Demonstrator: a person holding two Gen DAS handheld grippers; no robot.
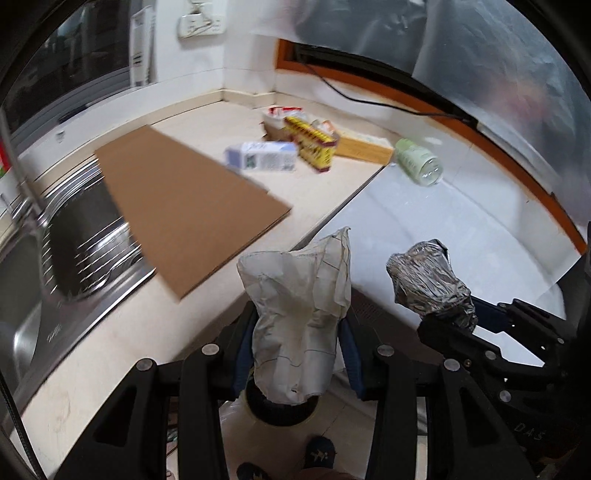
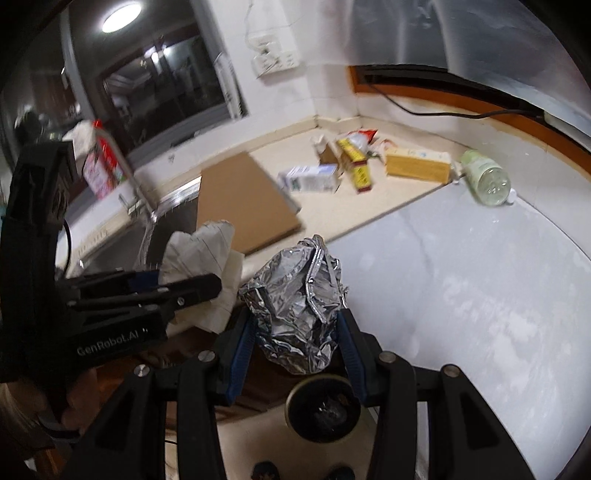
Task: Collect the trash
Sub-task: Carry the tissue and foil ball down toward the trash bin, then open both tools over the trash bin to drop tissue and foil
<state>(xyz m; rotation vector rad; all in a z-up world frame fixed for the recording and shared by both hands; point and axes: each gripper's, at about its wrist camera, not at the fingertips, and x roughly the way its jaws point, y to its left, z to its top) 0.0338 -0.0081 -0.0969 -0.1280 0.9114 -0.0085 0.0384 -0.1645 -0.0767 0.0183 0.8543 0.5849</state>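
Counter (image 1: pixel 207 110) of pale stone fills the far half of both views, meeting a white-tiled wall at the corner, and a whitish sheet (image 1: pixel 461 229) covers its right part. Left of it lies a steel sink (image 1: pixel 85 236), with a dark window above. A flat piece of cardboard (image 1: pixel 184 206) rests on the counter with its left edge over the sink's ribbed drainer. Far beyond the cardboard, near the corner, lies a cluster of trash: a tan box (image 1: pixel 364 147), a yellow carton (image 1: pixel 312 142) leaning against other packets, a white and blue carton (image 1: pixel 264 157) on its side just beside it, and, to the right at the sheet's far edge, a clear bottle (image 1: pixel 419 162) with a pale green label, also on its side. Near the camera, the left gripper (image 1: pixel 295 328) is clamped on a crumpled wad of paper (image 1: pixel 301 306), whose upper part sticks up beyond the blue pads. Just to its right, the right gripper (image 2: pixel 295 332) grips a crushed ball of foil (image 2: pixel 295 306) between its pads in the same way. Both bundles are held up off the counter, side by side, near its front edge. Below the grippers, on the floor, stands a round bin (image 2: pixel 323 406) with a dark opening, seen from above. At the bottom of both views, dark shoes (image 1: pixel 319 454) show on the floor tiles. A socket (image 1: pixel 199 24) hangs on the wall above the corner, and a black cable (image 1: pixel 369 98) runs along the far right.
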